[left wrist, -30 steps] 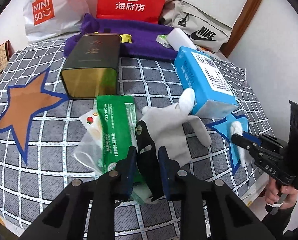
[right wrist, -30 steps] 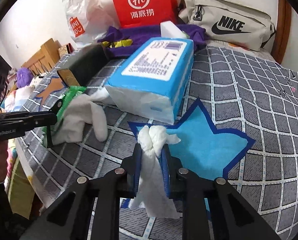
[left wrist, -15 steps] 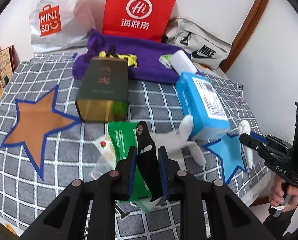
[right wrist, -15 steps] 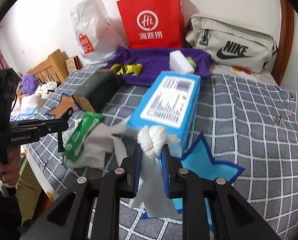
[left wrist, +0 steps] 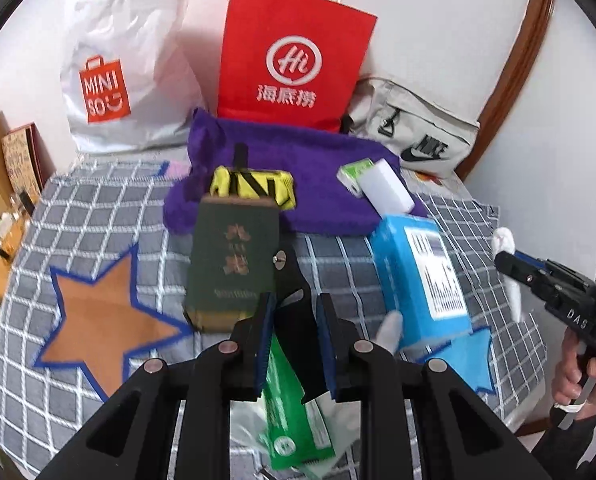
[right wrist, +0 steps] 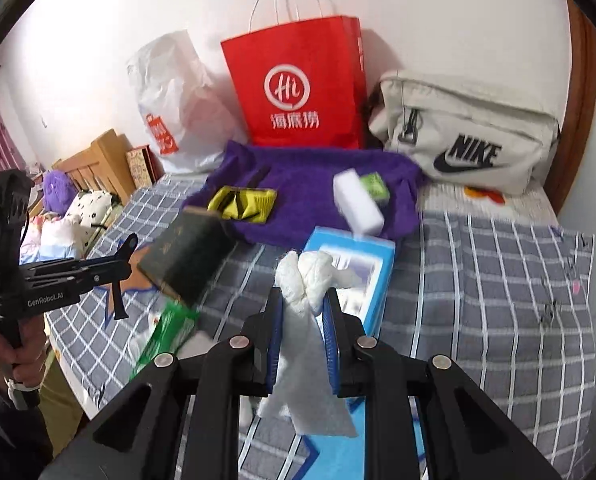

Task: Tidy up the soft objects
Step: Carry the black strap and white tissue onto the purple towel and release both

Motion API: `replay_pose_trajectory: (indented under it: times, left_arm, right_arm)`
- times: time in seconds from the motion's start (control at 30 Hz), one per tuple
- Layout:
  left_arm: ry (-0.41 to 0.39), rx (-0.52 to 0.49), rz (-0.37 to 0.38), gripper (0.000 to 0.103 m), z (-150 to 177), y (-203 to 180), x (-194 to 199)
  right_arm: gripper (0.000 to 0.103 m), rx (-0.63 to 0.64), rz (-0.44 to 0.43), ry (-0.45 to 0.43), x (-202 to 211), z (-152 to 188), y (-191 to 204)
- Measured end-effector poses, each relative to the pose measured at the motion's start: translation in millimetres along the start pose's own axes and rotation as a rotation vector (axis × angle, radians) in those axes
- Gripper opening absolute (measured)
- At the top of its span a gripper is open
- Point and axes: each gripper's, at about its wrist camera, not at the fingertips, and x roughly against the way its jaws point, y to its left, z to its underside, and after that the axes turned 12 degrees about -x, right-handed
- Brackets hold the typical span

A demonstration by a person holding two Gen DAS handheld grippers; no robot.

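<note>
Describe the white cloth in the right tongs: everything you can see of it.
The white cloth is a crumpled, soft-looking, tissue-like wad. It is pinched between the blue pads of the right tongs, its bunched top bulging above them and a flat tail hanging below. It is lifted clear of the checked bedspread, with nothing else touching it.

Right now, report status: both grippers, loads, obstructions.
Left gripper shut on black clip. Right gripper shut on white tissue. Both clear above the bed; blue tissue pack below.

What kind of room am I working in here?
Most likely a bedroom: a checked bedspread as the work surface, a wooden bed frame nearby, shopping bags against the wall.
</note>
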Motion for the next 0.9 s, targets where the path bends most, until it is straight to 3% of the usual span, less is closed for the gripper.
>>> replay_pose_trajectory:
  times: [0.63,0.9]
  left_arm:
    - [-0.001,0.029,-0.039,0.021,-84.6,47.9,-54.1]
    - [0.03,0.006,-0.068,0.021,-111.7,62.2,-84.0]
  right_arm:
    - [0.019,0.005,0.03,0.016,-79.5,-106.8,-18.3]
    - [0.019,-0.004,0.061,0.028,-112.8,-134.2,-32.1]
